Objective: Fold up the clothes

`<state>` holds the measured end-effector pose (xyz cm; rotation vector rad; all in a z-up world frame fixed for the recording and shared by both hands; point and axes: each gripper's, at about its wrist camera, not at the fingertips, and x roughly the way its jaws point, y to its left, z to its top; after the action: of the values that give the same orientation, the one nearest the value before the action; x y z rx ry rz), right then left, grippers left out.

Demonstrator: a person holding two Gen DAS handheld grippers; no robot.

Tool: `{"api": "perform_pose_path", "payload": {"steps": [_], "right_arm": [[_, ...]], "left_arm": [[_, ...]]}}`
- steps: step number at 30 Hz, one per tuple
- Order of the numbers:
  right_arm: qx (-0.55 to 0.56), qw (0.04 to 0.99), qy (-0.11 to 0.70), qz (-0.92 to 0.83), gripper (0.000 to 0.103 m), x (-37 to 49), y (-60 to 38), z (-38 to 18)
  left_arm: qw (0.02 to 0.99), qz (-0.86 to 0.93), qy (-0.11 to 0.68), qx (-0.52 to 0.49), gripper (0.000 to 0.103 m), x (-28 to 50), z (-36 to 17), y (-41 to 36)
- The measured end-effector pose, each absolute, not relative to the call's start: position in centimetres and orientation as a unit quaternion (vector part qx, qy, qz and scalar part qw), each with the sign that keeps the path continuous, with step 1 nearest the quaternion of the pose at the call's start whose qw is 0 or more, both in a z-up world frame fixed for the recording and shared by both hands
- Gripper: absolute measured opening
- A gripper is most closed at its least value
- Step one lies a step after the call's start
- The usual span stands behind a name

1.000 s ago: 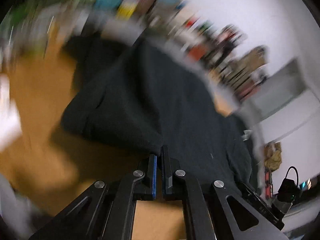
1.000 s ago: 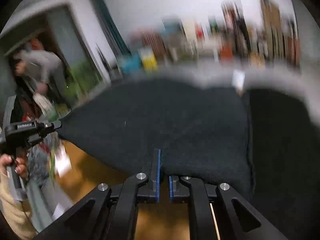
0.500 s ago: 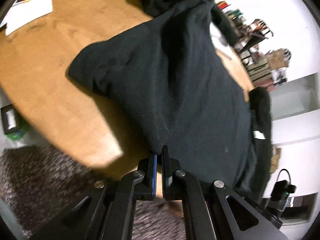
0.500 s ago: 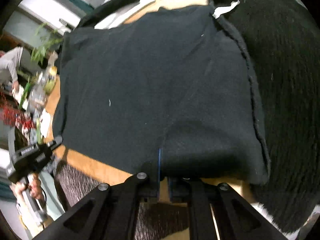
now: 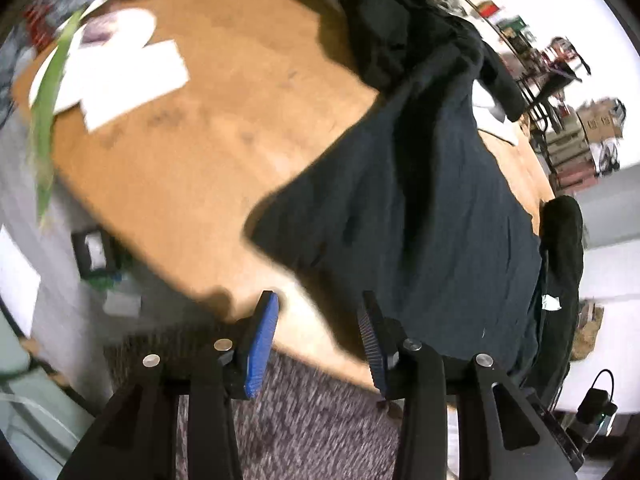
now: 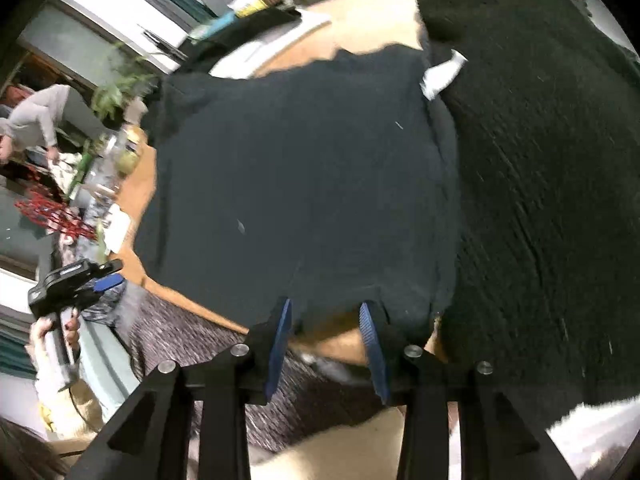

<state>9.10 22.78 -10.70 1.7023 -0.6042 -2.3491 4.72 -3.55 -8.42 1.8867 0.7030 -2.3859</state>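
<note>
A dark navy T-shirt (image 5: pixel 420 216) lies spread flat on the wooden table (image 5: pixel 224 128), its near hem at the table's front edge; it also shows in the right wrist view (image 6: pixel 296 184). My left gripper (image 5: pixel 318 312) is open and empty at the table edge, just left of the shirt's near corner. My right gripper (image 6: pixel 325 320) is open and empty, its fingers astride the shirt's near hem. The left gripper (image 6: pixel 104 278) also shows in the right wrist view, held by a hand.
A black knitted garment (image 6: pixel 540 160) lies right of the shirt, another dark garment (image 5: pixel 404 28) at the far side. White papers and a plate (image 5: pixel 120 68) lie at the table's left. A speckled rug (image 5: pixel 312 412) lies below the edge.
Both grippers were shut on the shirt's near hem and have opened, letting it go. The shirt came down from being held up and now lies flat on the table.
</note>
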Motion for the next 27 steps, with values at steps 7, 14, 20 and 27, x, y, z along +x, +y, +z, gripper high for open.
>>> {"api": "perform_pose_path", "payload": {"steps": [7, 14, 20, 27], "right_arm": [[0.542, 0.171, -0.185, -0.802, 0.043, 7.7, 21.0, -7.7], [0.479, 0.199, -0.212, -0.828, 0.053, 8.3, 22.3, -4.6], [0.577, 0.128, -0.144, -0.794, 0.047, 5.3, 19.9, -12.1], [0.622, 0.071, -0.103, -0.773, 0.045, 4.8, 20.0, -15.5]], "left_arm": [[0.013, -0.776, 0.074, 0.626, 0.029, 1.8, -7.4, 0.5], [-0.032, -0.767, 0.038, 0.640, 0.017, -0.3, -8.7, 4.2], [0.035, -0.752, 0.038, 0.657, 0.007, -0.7, -11.5, 1.7], [0.071, -0.755, 0.055, 0.650, 0.003, 0.2, -11.8, -2.4]]}}
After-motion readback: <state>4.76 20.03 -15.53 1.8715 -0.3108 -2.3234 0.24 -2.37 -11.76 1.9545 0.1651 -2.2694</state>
